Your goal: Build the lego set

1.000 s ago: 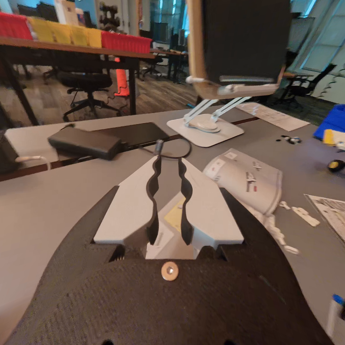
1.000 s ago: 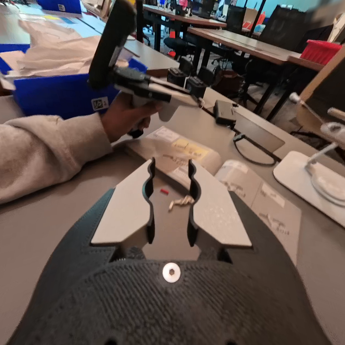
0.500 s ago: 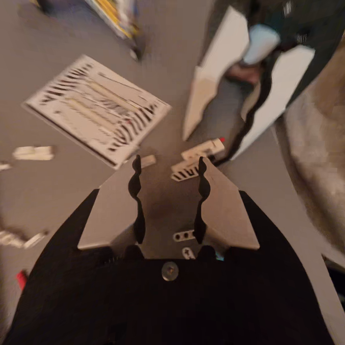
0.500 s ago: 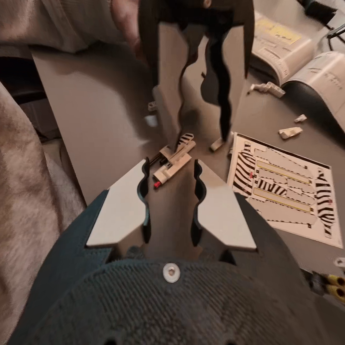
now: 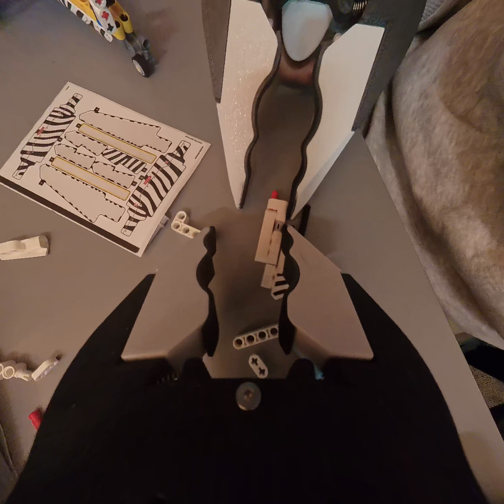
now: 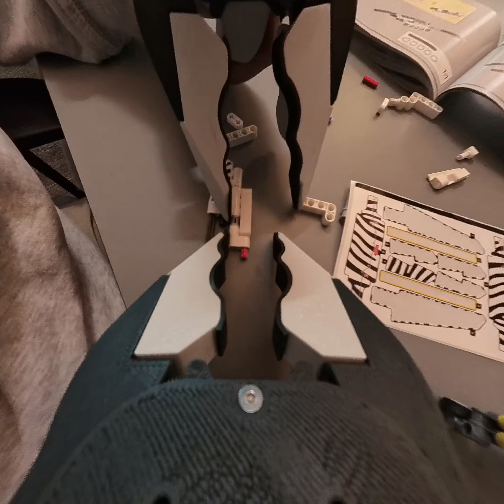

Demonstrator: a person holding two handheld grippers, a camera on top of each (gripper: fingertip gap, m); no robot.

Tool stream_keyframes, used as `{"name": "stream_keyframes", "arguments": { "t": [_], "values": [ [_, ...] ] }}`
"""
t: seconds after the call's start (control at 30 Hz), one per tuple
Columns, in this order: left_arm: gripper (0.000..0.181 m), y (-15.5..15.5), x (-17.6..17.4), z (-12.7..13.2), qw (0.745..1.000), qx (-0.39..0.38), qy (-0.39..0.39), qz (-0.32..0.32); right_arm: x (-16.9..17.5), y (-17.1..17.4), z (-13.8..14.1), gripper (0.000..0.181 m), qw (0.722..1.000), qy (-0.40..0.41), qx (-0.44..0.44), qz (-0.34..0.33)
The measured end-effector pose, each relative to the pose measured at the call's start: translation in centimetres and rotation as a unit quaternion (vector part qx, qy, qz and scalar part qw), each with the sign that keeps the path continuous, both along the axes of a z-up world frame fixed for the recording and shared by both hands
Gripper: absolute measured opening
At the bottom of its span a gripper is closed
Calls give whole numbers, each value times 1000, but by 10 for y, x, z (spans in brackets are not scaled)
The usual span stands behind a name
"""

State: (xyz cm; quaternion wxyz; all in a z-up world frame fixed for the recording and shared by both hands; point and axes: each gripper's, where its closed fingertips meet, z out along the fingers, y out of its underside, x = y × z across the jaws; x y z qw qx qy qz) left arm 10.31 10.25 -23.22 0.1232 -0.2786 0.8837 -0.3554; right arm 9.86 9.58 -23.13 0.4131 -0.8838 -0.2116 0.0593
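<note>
A small white lego assembly [image 5: 268, 237] with a red pin [image 5: 274, 194] at one end and a zebra-striped piece [image 5: 281, 286] at the other lies on the grey table near its edge. My left gripper [image 5: 248, 231] is open, and its right finger lies against the assembly's side. My right gripper [image 5: 267, 210] points at it from the opposite side, open, with its tips at the red-pin end. In the right wrist view the assembly [image 6: 240, 212] lies just ahead of my right gripper [image 6: 249, 236], beside one finger of the left gripper [image 6: 260, 210].
A zebra sticker sheet [image 5: 103, 169] lies flat beside a white L-shaped beam [image 5: 182, 225]. A straight white beam [image 5: 255, 339] and a small connector [image 5: 257, 365] lie under my left gripper. A yellow vehicle model [image 5: 109, 16], an instruction booklet [image 6: 425, 41] and loose white parts [image 6: 411, 102] are farther off. The table edge [image 5: 409, 245] is close by.
Both grippers have tipped down from looking across the room to the table. They have closed in on the white assembly from opposite sides. Both stay open.
</note>
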Motion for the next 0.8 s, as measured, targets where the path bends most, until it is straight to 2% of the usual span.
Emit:
{"name": "stream_keyframes", "arguments": {
  "t": [0.1,0.2,0.33,0.5,0.7,0.8],
  "values": [
    [49,3,-5,0,1000,0,5,-8,0,0,0,29,1000,-3,1,1],
    [50,7,-14,0,1000,-5,21,-18,1,0,0,16,1000,-7,2,-2],
    [51,11,-20,2,999,-20,30,-20,-2,-1,1,24,1000,-3,3,10],
    [50,9,-21,21,998,-65,11,-19,-7,4,9,29,999,-3,26,42],
    [50,10,-27,32,996,-89,6,-14,-19,14,14,30,992,26,19,118],
    [53,17,-26,34,997,-73,-23,18,-23,17,11,31,988,42,-1,152]
  ]
}}
